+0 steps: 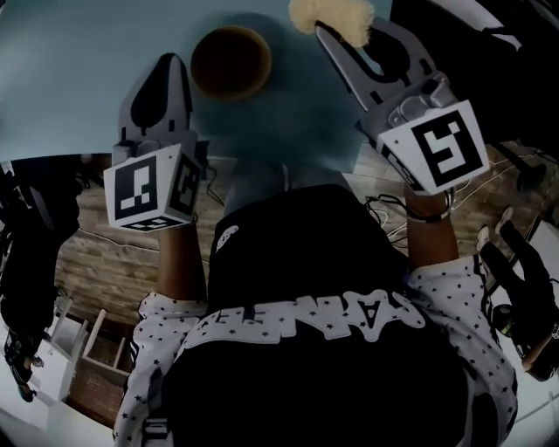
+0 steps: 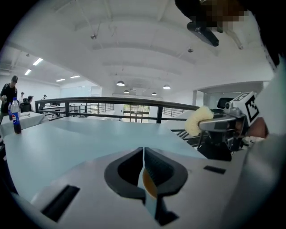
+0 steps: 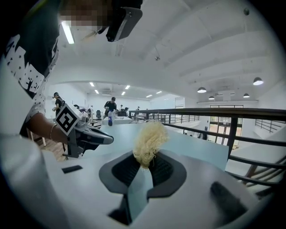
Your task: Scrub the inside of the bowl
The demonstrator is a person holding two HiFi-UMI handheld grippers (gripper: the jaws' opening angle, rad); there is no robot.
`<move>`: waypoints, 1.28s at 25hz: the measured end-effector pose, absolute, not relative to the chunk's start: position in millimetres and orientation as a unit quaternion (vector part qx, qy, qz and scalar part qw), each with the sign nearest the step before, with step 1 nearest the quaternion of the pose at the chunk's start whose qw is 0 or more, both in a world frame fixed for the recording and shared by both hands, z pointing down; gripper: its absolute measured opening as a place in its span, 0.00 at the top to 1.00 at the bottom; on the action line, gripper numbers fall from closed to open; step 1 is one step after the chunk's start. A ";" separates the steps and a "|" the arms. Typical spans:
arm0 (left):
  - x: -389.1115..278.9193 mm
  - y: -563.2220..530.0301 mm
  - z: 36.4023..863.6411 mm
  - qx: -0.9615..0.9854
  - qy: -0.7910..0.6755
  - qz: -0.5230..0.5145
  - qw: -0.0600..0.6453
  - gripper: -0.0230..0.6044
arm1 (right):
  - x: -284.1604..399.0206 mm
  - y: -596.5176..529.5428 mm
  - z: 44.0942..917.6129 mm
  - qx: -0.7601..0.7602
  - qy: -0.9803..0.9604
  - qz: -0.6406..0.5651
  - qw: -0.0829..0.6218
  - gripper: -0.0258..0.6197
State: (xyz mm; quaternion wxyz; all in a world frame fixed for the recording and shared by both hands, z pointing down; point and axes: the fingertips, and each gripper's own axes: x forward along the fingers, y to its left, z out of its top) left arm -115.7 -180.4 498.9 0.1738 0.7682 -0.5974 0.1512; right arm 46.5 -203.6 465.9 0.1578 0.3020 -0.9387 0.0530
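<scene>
A brown bowl point(image 1: 231, 61) stands empty on the light blue table point(image 1: 70, 79), between my two grippers. The left gripper point(image 1: 171, 63) hovers just left of the bowl with its jaws shut and nothing between them; in its own view point(image 2: 143, 156) a sliver of the bowl point(image 2: 150, 184) shows below the closed jaws. My right gripper point(image 1: 325, 30) is to the bowl's right, shut on a pale yellow fibrous scrubber point(image 1: 330, 14). That scrubber point(image 3: 149, 142) sticks up from the closed jaws point(image 3: 144, 166), and the left gripper view shows the scrubber point(image 2: 197, 120) as well.
The table's near edge point(image 1: 262, 161) runs just in front of the person's body. A cola bottle point(image 2: 16, 117) stands at the table's far side near a black railing point(image 2: 111, 102). Cables point(image 1: 384, 209) lie on the wooden floor. People point(image 3: 110, 106) stand in the distance.
</scene>
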 end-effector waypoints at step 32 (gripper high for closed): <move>-82.8 -172.5 386.5 0.831 -0.536 0.093 0.117 0.93 | 27.7 -195.5 368.5 0.303 -0.946 -0.013 0.116 0.87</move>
